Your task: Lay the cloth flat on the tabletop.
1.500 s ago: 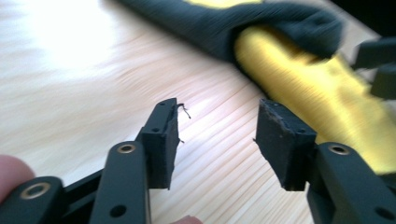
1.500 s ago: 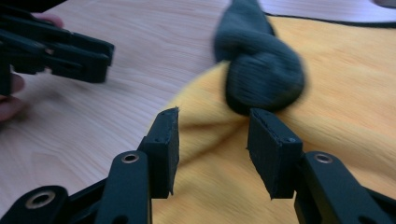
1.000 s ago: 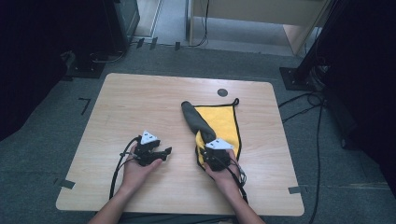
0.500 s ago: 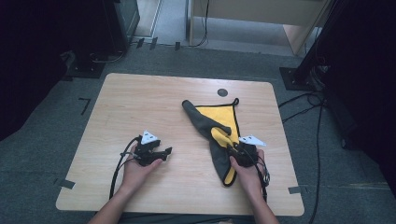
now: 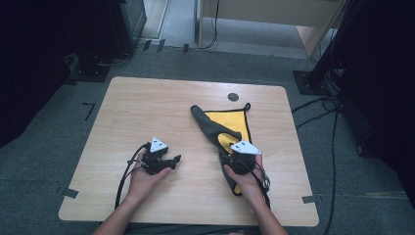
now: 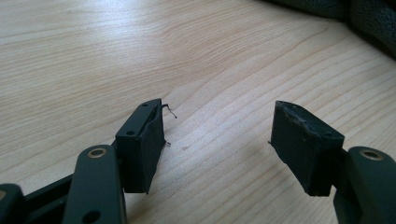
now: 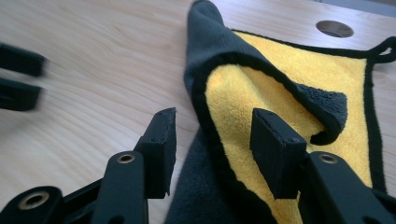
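You are working at a wooden table (image 5: 147, 112) with a round hole (image 5: 233, 97). A cloth (image 5: 230, 126) is lying on it.

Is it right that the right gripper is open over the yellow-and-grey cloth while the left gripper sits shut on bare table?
Not quite. The left gripper is open, jaws wide apart over bare table, as the left gripper view shows. The right gripper is indeed open over the cloth.

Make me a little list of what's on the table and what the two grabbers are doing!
table: light wood, with a round dark hole near the far edge
cloth: yellow and dark grey, partly folded over itself, lying on the table's right half
left gripper: open, over bare wood, holding nothing
right gripper: open, jaws either side of the cloth's folded edge
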`<state>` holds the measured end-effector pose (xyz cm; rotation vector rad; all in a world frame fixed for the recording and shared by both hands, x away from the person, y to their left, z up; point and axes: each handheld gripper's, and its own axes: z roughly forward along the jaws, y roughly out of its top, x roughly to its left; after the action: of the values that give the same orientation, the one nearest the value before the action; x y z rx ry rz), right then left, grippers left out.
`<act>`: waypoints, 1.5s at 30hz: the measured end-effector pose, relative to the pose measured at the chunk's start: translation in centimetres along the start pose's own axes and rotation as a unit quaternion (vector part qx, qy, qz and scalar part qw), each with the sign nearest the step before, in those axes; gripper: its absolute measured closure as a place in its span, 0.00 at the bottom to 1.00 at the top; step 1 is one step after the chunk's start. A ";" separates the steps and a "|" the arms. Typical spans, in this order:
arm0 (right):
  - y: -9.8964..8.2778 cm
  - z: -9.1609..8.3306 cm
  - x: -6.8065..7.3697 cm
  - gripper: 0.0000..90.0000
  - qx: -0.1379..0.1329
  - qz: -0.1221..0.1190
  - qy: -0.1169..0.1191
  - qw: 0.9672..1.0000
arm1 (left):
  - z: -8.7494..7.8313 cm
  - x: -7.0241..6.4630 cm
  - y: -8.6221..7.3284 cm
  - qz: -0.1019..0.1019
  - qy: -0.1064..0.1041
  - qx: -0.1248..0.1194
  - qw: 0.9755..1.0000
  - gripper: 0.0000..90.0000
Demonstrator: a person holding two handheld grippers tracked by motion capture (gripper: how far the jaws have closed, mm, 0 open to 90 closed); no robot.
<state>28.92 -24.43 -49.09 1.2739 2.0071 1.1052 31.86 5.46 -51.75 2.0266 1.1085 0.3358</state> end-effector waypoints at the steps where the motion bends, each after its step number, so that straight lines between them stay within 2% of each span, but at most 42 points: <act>1: -0.1 0.5 0.0 0.57 0.007 -0.003 -0.011 1.000 | 0.0 0.0 0.0 0.000 0.000 0.000 1.000 0.39; 4: -0.8 1.8 -0.6 0.59 0.044 0.001 -0.043 0.998 | 0.0 0.0 0.0 0.000 0.000 0.000 1.000 0.39; 5: -1.2 2.1 -0.8 0.62 0.053 -0.006 -0.053 0.997 | 0.0 0.0 0.0 0.000 0.000 0.001 1.000 0.39; 7: -1.5 2.2 -0.9 0.68 0.054 -0.014 -0.057 0.997 | 0.0 0.0 0.0 -0.001 -0.001 0.001 1.000 0.39; 9: -1.5 2.0 -1.0 0.79 0.052 -0.022 -0.057 0.997 | 0.0 0.0 0.0 -0.001 -0.001 0.001 1.000 0.39; 11: -1.3 1.6 -1.4 0.87 0.045 0.001 -0.041 0.998 | 0.0 0.0 0.0 -0.001 -0.001 0.001 1.000 0.39; 14: -1.1 0.9 -1.9 0.89 0.031 0.027 -0.013 0.999 | -0.1 0.1 0.0 -0.004 -0.005 0.000 1.000 0.39; 17: -0.7 0.1 -1.7 0.89 0.006 0.029 0.009 1.000 | -0.2 0.1 -0.1 0.000 -0.007 -0.002 1.000 0.39; 21: -0.2 -0.8 -0.2 0.87 -0.016 0.019 0.050 0.998 | -0.7 0.0 -0.1 0.008 -0.016 -0.023 1.000 0.39; 24: 0.0 -1.0 1.0 0.89 -0.022 0.012 0.081 0.996 | -1.0 0.1 0.0 0.000 -0.024 -0.037 0.999 0.41; 26: 0.1 -1.0 1.8 0.91 -0.021 0.014 0.103 0.994 | -1.2 0.1 0.1 -0.013 -0.045 -0.042 0.998 0.41; 28: 0.1 -0.8 2.6 0.91 -0.017 0.011 0.118 0.993 | -1.5 -0.2 0.2 -0.014 -0.063 -0.053 0.997 0.41; 31: 0.0 -0.2 4.0 0.90 -0.006 -0.002 0.139 0.990 | -1.8 -0.5 0.4 -0.012 -0.074 -0.066 0.995 0.41; 33: -0.1 0.4 4.7 0.86 0.005 -0.013 0.164 0.986 | -2.1 -0.4 0.5 -0.017 -0.075 -0.071 0.994 0.41; 35: -0.3 0.6 5.3 0.74 0.009 -0.027 0.192 0.981 | -2.5 -0.2 0.5 -0.023 -0.073 -0.077 0.994 0.41; 37: -0.2 0.5 5.6 0.65 0.005 -0.039 0.195 0.980 | -2.7 0.1 0.5 -0.025 -0.069 -0.080 0.994 0.41; 40: 0.0 -0.2 4.9 0.60 0.000 -0.029 0.188 0.982 | -2.7 0.5 0.4 -0.031 -0.059 -0.073 0.995 0.41; 42: -0.1 -0.7 3.9 0.60 -0.002 -0.020 0.181 0.983 | -2.4 0.5 0.4 -0.036 -0.055 -0.067 0.996 0.42; 45: -0.5 -1.5 1.6 0.60 0.002 0.004 0.156 0.988 | -1.2 0.1 0.9 -0.029 -0.044 -0.053 0.997 0.43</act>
<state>26.82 -23.67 -48.71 1.1694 2.2284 1.3771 31.83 5.87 -50.29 1.8945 1.0707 0.2685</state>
